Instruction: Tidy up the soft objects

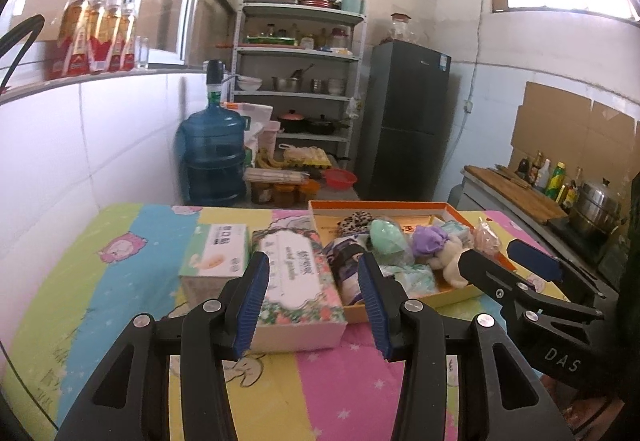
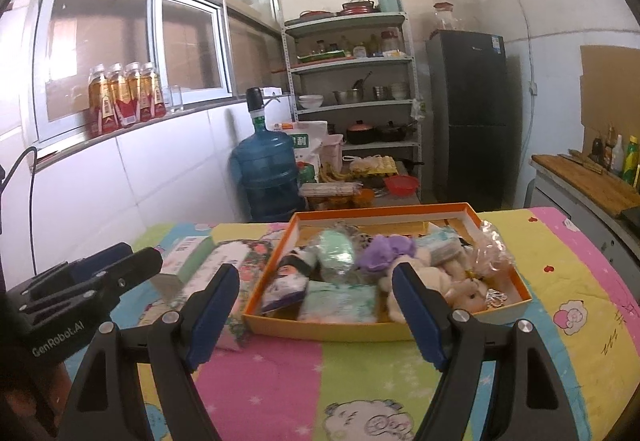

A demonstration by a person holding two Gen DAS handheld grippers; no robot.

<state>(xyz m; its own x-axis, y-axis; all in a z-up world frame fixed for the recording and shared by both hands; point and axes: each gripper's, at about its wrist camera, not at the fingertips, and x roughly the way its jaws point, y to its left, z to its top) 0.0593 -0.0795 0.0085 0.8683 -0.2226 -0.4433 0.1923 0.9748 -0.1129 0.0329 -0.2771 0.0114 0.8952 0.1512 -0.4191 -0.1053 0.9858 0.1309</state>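
An orange tray point(image 2: 500, 315) point(image 1: 460, 291) on the colourful tablecloth holds several soft things: a purple plush point(image 2: 386, 251), a cream plush toy point(image 2: 444, 283), a mint green pouch point(image 2: 338, 253), tissue packs point(image 2: 340, 303) and a clear bag point(image 2: 494, 245). My left gripper point(image 1: 314, 303) is open and empty, hovering in front of a floral tissue box point(image 1: 298, 283), left of the tray. My right gripper point(image 2: 316, 311) is open and empty just before the tray's front edge. The right gripper also shows in the left wrist view point(image 1: 516, 265), over the tray's right side.
A green-white box point(image 1: 214, 251) lies left of the floral box. Beyond the table stand a blue water jug point(image 1: 212, 157), a shelf of pots point(image 1: 304, 81) and a dark fridge point(image 1: 404, 121). A counter with bottles and a steel pot point(image 1: 596, 207) is at right.
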